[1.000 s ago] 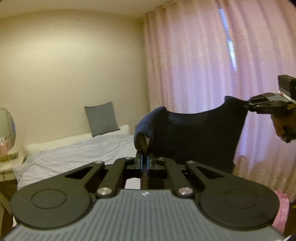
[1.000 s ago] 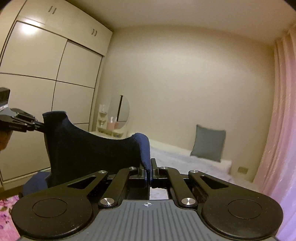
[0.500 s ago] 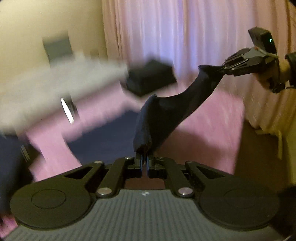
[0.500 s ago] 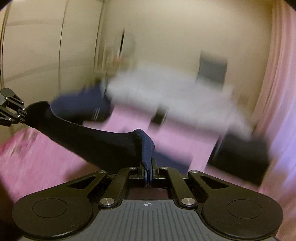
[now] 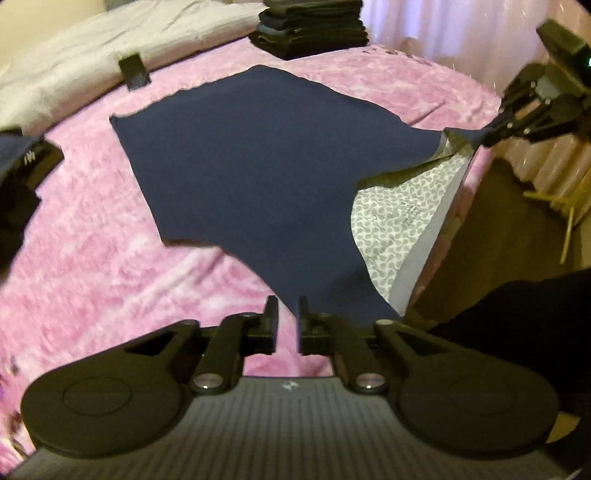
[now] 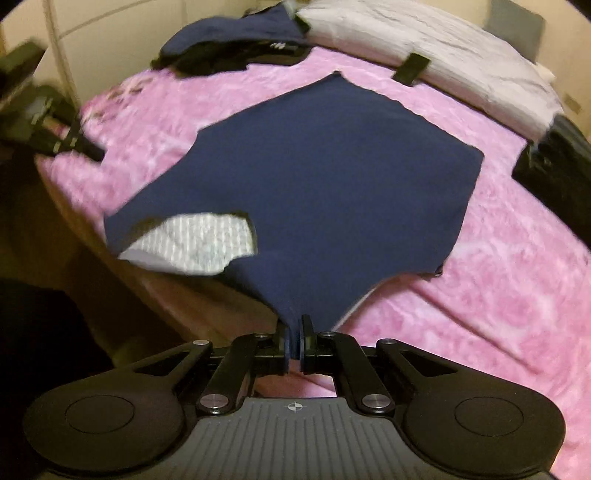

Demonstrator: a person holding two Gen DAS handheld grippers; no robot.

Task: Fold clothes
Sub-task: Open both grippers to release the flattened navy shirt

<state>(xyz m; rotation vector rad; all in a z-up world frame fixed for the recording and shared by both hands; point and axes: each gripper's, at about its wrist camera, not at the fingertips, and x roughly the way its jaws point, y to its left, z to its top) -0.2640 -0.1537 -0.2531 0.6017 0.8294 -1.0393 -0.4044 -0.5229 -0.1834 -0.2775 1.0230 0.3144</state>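
On the pink blanket [image 5: 110,266], navy garment [image 5: 251,166]: right gripper [image 6: 294,341] pinches it; left gripper [image 5: 287,325] parted, grip unclear.

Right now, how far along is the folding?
Done: folded dark stack at the pink blanket far edge. In hand: navy garment spread flat, right gripper clamped on one corner, left gripper open beside another. Left: no fold made yet; unfolded dark pile waits.

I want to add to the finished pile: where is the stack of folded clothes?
In the left wrist view, the stack sits at the pink blanket's far edge, beyond the navy shirt.
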